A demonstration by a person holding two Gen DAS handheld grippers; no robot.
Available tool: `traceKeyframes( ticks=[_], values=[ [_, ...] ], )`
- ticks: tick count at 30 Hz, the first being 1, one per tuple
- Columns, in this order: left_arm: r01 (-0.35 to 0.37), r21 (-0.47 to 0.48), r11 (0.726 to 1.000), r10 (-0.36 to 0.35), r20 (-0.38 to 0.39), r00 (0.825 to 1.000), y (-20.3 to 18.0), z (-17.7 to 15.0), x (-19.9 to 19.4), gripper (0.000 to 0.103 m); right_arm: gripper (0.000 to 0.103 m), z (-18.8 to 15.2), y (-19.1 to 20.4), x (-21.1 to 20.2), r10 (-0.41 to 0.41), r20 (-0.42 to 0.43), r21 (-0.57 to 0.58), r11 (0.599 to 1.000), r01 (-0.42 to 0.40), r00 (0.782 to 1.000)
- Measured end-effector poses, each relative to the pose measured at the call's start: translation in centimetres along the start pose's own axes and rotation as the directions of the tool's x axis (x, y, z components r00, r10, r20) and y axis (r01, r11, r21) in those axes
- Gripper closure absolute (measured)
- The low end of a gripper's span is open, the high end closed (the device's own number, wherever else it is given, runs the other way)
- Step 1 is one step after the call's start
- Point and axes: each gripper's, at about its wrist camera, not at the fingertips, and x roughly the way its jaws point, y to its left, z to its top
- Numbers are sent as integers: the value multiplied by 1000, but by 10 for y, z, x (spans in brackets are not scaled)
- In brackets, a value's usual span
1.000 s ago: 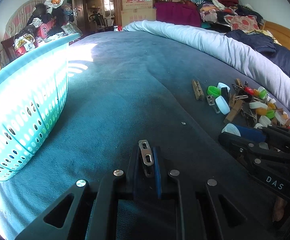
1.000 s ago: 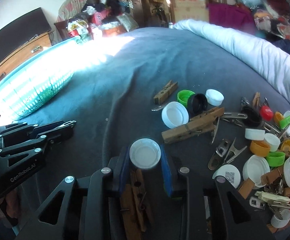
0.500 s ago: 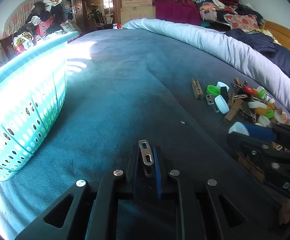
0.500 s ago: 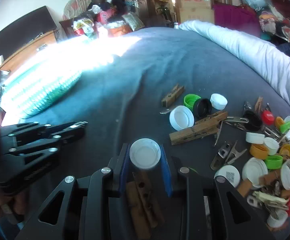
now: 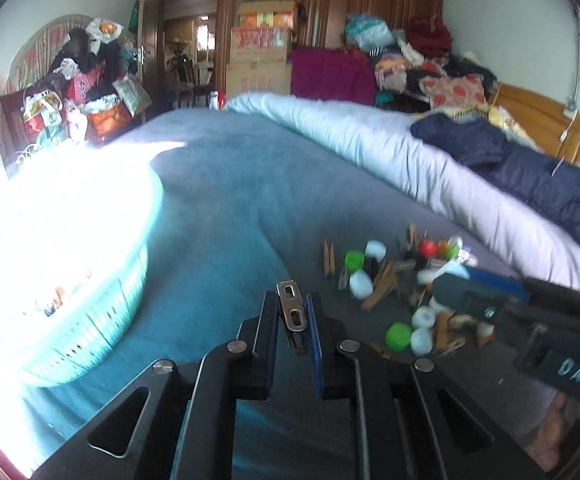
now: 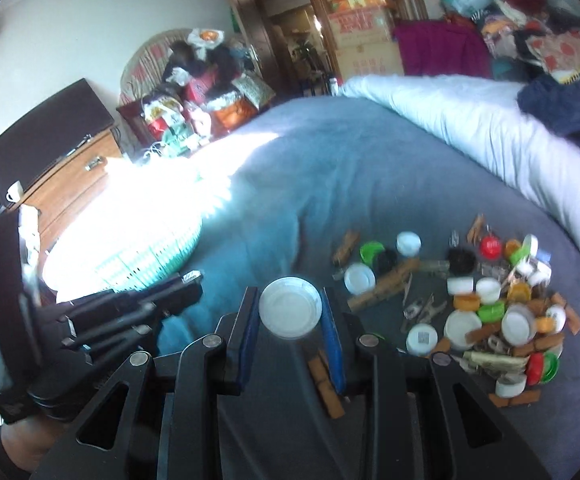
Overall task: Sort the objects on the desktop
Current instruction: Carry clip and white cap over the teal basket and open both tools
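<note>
The left gripper (image 5: pixel 293 322) is closed on a small silver metal clip (image 5: pixel 292 314), held upright between its black fingers above the blue-grey bedspread (image 5: pixel 225 208), with the round turquoise perforated plastic basket (image 5: pixel 89 336) near the bed's sunlit left edge. The right gripper (image 6: pixel 290 314) is clamped around a round white plastic bottle cap (image 6: pixel 290 307), open side up. A heap of coloured caps and wooden clothespins (image 6: pixel 486 304) lies toward the bed's right side, beside the rolled white duvet (image 6: pixel 490 136).

One teal basket (image 5: pixel 101 320), two hand-held grippers, one held white cap (image 6: pixel 290 307), one held metal clip (image 5: pixel 292 312)
</note>
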Motion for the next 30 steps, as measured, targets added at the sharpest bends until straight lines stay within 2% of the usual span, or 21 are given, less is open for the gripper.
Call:
traceKeyframes(
  ticks=[8, 15, 23, 28, 30],
  values=[
    [-18, -8, 1000, 20, 172, 985, 31, 66, -81, 89, 74, 64, 43, -31, 45, 102, -53, 998, -40, 994],
    [-101, -37, 994, 108, 271, 956, 88, 107, -140, 89, 74, 116, 95, -44, 111, 144, -135, 987, -92, 983],
    [-219, -99, 971, 239, 306, 921, 170, 132, -185, 89, 74, 163, 157, -31, 198, 134, -228, 960, -164, 971],
    [-272, -112, 956, 293, 290, 911, 211, 140, -196, 88, 74, 184, 196, -11, 247, 104, -269, 940, -211, 964],
    [-283, -114, 952, 304, 274, 912, 225, 142, -194, 89, 74, 190, 208, -1, 260, 84, -278, 933, -228, 962]
  ],
)
